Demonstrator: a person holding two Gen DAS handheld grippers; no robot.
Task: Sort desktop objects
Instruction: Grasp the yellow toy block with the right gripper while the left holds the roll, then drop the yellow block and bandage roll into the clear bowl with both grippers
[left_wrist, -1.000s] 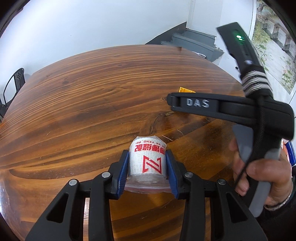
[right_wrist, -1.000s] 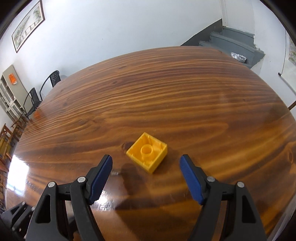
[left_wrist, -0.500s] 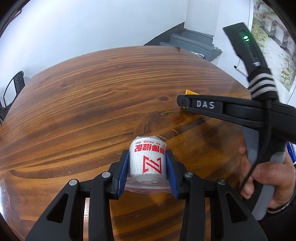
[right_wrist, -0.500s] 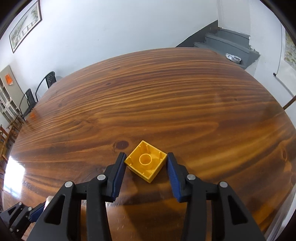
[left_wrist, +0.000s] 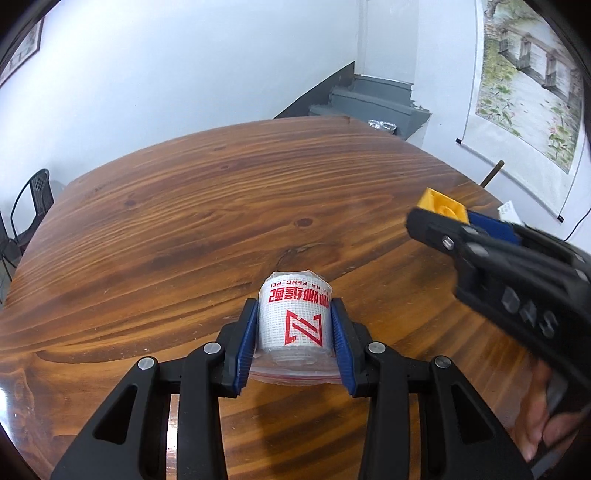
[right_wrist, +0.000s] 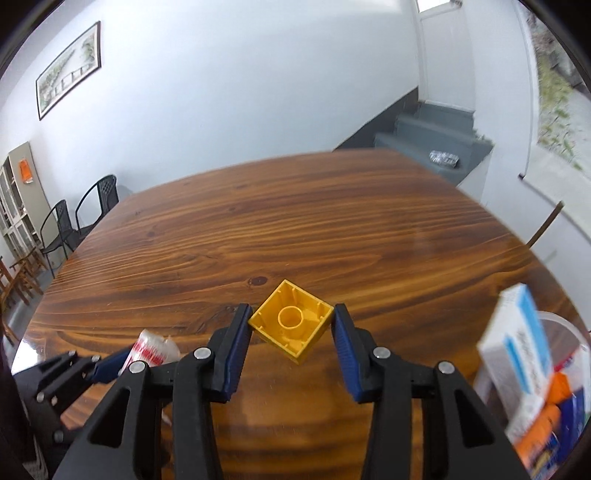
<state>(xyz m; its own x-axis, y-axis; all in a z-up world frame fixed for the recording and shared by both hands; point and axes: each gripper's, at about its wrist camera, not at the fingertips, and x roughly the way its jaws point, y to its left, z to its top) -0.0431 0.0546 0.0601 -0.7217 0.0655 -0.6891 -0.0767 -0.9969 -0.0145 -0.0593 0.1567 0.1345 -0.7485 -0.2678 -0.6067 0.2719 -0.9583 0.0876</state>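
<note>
My left gripper (left_wrist: 294, 325) is shut on a white bandage roll (left_wrist: 293, 314) with red print, wrapped in clear plastic, held above the wooden table (left_wrist: 184, 221). My right gripper (right_wrist: 291, 328) is shut on a yellow toy brick (right_wrist: 291, 319), hollow side up, lifted above the table. In the left wrist view the right gripper (left_wrist: 447, 214) is at the right with the yellow brick (left_wrist: 441, 203) in it. In the right wrist view the left gripper (right_wrist: 122, 360) and the roll (right_wrist: 151, 349) show at the lower left.
A clear plastic container (right_wrist: 561, 332) at the table's right edge holds a white and blue box (right_wrist: 517, 354) and orange and blue items (right_wrist: 543, 424). Black chairs (right_wrist: 74, 221) stand beyond the table's left side. Grey stairs (right_wrist: 432, 136) lie behind.
My right gripper closed on the yellow brick and lifted it off the table, swinging right until the container came into view. My left gripper kept its hold on the roll.
</note>
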